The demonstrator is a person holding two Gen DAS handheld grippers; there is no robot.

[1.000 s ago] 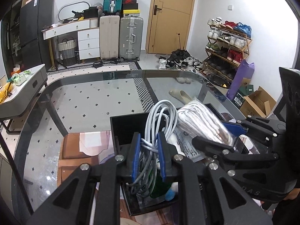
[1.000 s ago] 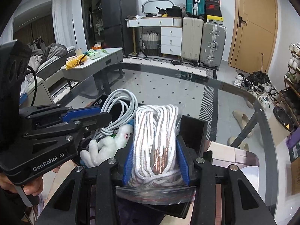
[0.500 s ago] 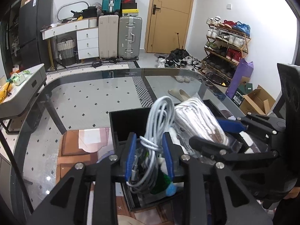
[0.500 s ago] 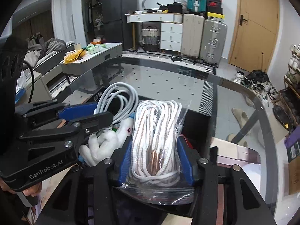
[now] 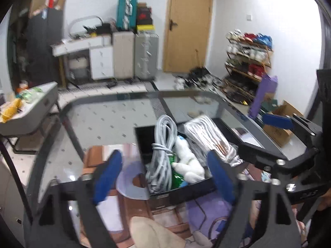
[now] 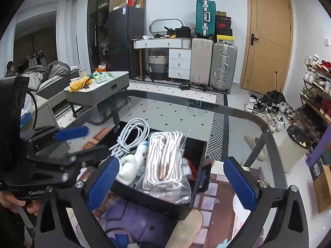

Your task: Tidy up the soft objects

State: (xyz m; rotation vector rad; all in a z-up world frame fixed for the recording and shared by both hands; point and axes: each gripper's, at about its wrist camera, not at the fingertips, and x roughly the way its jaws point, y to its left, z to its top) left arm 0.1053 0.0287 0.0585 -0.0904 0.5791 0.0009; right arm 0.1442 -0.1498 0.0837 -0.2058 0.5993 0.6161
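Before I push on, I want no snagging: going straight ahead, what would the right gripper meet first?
Probably the bagged white rope in the black bin. It lies centred between the open right gripper fingers, just beyond them; depth is uncertain, so the bin's near wall could come first.

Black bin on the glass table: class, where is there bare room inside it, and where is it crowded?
The black bin has bare floor only at its far right corner, beyond the bagged white rope. Its left and middle are crowded: coiled grey cable, white plush toy and rope lie packed together.

White cable (image 5: 163, 144) hides the black box's (image 5: 144, 138) contents beneath.
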